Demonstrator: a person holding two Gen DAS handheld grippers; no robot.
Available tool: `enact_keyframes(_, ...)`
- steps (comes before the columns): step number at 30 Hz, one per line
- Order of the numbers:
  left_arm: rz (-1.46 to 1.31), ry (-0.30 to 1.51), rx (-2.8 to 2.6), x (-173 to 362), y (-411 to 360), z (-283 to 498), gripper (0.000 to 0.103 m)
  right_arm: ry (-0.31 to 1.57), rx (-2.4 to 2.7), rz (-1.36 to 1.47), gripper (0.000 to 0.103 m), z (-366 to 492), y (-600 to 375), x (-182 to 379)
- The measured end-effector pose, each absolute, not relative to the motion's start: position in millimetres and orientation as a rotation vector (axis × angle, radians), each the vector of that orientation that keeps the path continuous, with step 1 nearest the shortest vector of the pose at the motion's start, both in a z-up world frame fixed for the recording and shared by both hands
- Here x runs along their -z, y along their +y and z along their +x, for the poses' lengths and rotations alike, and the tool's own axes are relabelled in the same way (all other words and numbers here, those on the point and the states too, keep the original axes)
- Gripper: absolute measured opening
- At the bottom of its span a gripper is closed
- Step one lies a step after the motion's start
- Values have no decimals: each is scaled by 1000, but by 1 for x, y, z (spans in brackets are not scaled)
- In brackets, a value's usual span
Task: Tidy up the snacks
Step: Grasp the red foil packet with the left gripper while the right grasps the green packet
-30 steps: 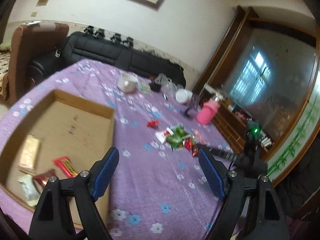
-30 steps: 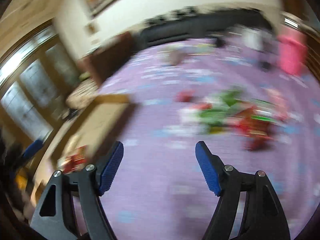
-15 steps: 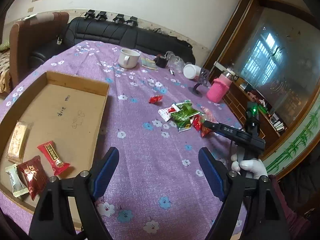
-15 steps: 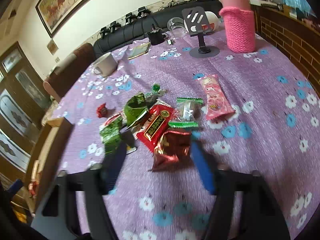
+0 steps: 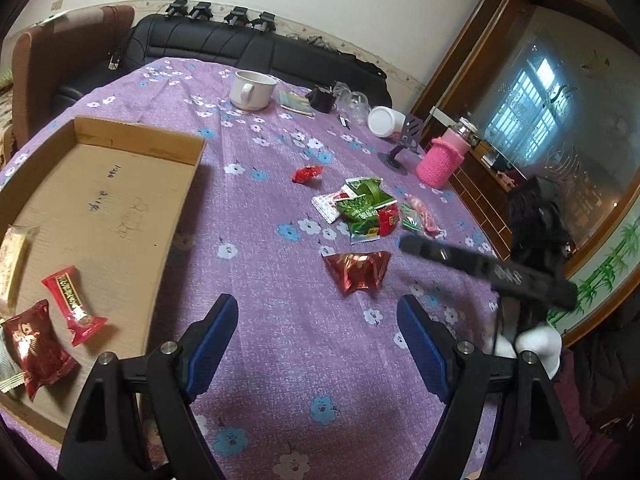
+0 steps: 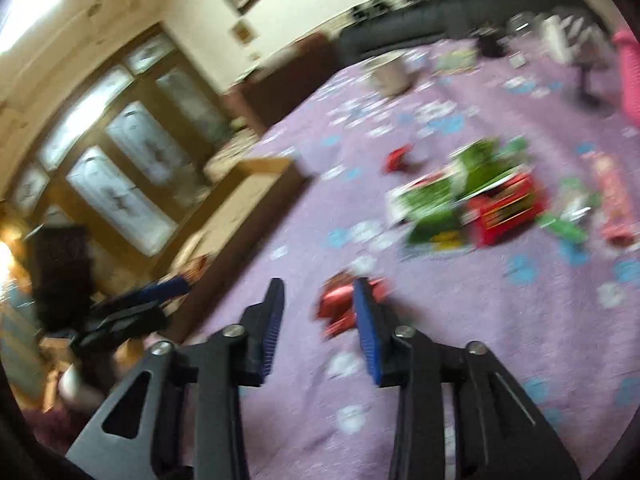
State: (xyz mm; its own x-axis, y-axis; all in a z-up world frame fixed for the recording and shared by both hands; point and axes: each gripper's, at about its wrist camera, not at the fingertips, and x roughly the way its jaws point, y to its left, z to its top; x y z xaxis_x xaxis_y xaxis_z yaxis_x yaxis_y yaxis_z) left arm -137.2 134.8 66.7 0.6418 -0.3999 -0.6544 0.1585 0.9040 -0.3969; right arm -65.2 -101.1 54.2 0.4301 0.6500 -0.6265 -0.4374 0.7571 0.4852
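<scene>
A flat cardboard box [image 5: 120, 184] lies at the left on the purple flowered cloth, holding several snack packs [image 5: 72, 304]. A pile of green and red snack packs [image 5: 364, 208] lies mid-table, with a small red candy [image 5: 306, 173] beside it. A shiny red foil pack [image 5: 358, 270] lies alone nearer me. My left gripper [image 5: 316, 336] is open and empty above the cloth. My right gripper [image 6: 316, 316] is partly open and empty; the red foil pack [image 6: 340, 304] lies just beyond its right finger. The right wrist view is blurred.
A white mug [image 5: 251, 90], a glass jar, a white cup [image 5: 382, 121], a phone stand [image 5: 404, 144] and a pink knitted bottle [image 5: 440, 162] stand at the table's far side. A black sofa [image 5: 256, 48] is behind. The box [image 6: 244, 208] shows left in the right wrist view.
The red foil pack has left the pile and now lies alone on the cloth. My right gripper has narrowed and swung left. My left gripper has tilted down.
</scene>
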Motion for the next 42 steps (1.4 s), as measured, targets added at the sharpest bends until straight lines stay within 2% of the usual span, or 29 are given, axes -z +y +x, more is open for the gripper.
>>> enact_keyframes(3,-315,827,329,-63,131,-135,82,909,-588,268,41,-50,-104,-48)
enact_keyframes(12,-267,855,349,-58,117,-130,82,873,-404,45,44,-19,-63,-38)
enact_keyframes(19,-213,887,359,-52,100,-113,82,872,-422,51,42,-13,-63,-31)
enact_keyframes(21,-192,894,369,-49,91,-105,82,875,-439,89,38,-12,-69,-31)
enact_keyframes(22,-181,897,375,-47,86,-101,82,878,-449,108,32,-12,-69,-31)
enact_keyframes(23,-168,902,380,-46,82,-97,82,879,-462,135,20,-11,-71,-32)
enact_keyframes(26,-127,924,398,-38,65,-81,82,868,-480,224,12,-12,-86,-37)
enact_keyframes(36,4,917,529,-22,16,-31,82,854,-511,349,10,-13,-113,-42)
enact_keyframes(37,0,930,537,-19,16,-29,80,857,-514,369,10,-12,-116,-41)
enact_keyframes(39,18,953,524,-15,15,-28,54,873,-517,394,16,-9,-119,-38)
enact_keyframes(40,50,943,509,-16,15,-30,46,875,-511,400,21,-8,-121,-37)
enact_keyframes(41,51,947,511,-16,14,-30,40,873,-513,410,25,-7,-122,-37)
enact_keyframes(42,37,955,509,-17,17,-31,40,867,-519,421,27,-7,-123,-38)
